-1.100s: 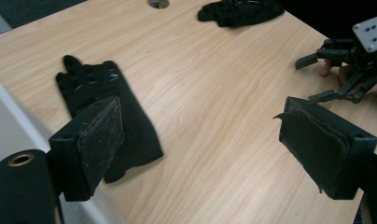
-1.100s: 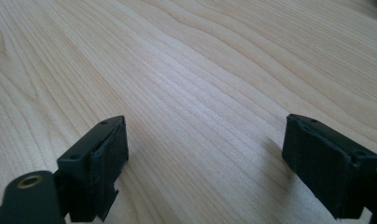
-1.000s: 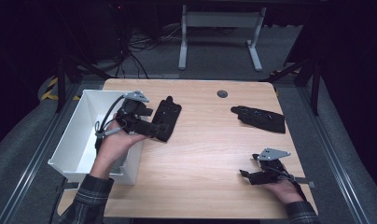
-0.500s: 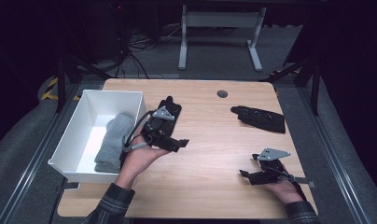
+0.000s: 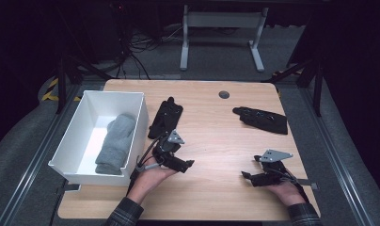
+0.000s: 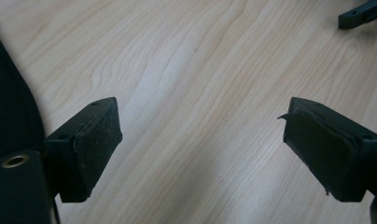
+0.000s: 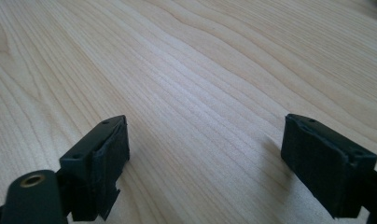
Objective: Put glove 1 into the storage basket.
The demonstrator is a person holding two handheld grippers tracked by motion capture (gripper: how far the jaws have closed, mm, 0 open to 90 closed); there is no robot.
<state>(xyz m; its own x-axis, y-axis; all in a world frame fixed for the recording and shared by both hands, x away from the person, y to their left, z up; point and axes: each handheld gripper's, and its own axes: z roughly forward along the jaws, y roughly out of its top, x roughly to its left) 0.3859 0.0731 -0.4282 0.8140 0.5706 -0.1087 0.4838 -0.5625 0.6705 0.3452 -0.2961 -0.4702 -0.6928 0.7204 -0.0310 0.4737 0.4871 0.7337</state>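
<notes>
While the wooden table [image 5: 211,136] stands in a dark room, the black glove [image 5: 165,117] lies lengthwise pointing away beside the left gripper [image 5: 186,165], both grippers' jaws spread and empty.

Matt pale wood-grain table [image 5: 216,141]; grey knitted cloth (soft-looking) [image 5: 115,141]; smooth white plastic bin [image 5: 80,136].

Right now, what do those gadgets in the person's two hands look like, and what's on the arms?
Each hand holds a black device: the left gripper and the right gripper. Each carries a grey three-cornered plate on top and ends in two blocky black jaws faced with dark, worn pads. A thin cable loops from the left one. The sleeves are dark plaid.
</notes>
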